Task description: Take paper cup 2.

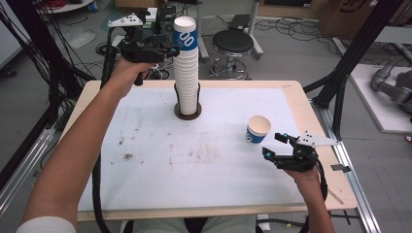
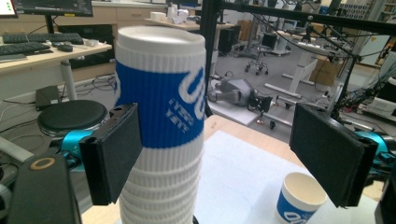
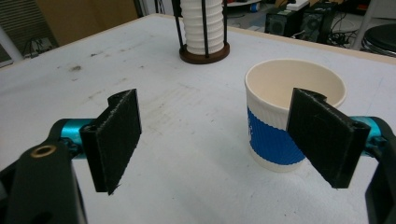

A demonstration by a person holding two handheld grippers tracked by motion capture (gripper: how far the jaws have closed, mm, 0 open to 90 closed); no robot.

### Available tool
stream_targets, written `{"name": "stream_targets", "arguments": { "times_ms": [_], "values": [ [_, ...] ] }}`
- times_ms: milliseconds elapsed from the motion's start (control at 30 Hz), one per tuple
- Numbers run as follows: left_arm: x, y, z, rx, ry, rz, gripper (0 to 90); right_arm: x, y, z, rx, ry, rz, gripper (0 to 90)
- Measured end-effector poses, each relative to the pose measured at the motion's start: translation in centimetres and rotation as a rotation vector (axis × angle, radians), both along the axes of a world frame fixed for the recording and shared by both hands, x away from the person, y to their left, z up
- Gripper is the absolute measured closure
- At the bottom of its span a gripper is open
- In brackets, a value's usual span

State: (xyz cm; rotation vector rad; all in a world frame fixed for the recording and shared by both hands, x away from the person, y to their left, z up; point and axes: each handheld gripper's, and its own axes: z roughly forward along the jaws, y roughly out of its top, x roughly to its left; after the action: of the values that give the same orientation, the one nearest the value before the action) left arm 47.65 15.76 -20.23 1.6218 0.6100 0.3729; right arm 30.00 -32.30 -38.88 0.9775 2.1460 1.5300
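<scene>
One cup [image 1: 258,129] stands alone on the table [image 1: 145,160] well right of the tall stack [image 1: 186,68], beside the wide-open right gripper [image 1: 275,144]; the left gripper [image 1: 170,48], jaws wide at the stack's top, risks toppling it if one pad pushes sideways.

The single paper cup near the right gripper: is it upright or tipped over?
Upright. The single paper cup stands on its base on the table, open mouth up.

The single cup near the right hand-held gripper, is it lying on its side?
No, the single cup stands upright on the table, open mouth up.
</scene>
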Motion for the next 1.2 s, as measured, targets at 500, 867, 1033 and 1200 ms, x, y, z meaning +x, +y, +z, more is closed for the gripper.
{"name": "stream_targets", "arguments": {
  "times_ms": [500, 867, 1033, 1200],
  "values": [
    [3.1, -1.6, 1.8, 0.022, -0.006, 0.046, 17.2, 0.0, 0.0, -0.1, 0.000, 0.000, 0.004, 18.5],
    [5.0, -3.2, 2.1, 0.030, 0.011, 0.082, 17.2, -0.1, -0.1, -0.2, 0.008, 0.009, 0.004, 18.5],
    [5.5, -3.7, 2.4, 0.056, 0.005, 0.093, 17.8, 0.0, -0.1, -0.3, 0.008, 0.008, 0.009, 18.5],
    [5.7, -4.0, 2.2, 0.077, 0.011, 0.099, 25.3, 0.0, -0.1, -0.4, 0.009, 0.013, 0.013, 18.5]
  ]
}}
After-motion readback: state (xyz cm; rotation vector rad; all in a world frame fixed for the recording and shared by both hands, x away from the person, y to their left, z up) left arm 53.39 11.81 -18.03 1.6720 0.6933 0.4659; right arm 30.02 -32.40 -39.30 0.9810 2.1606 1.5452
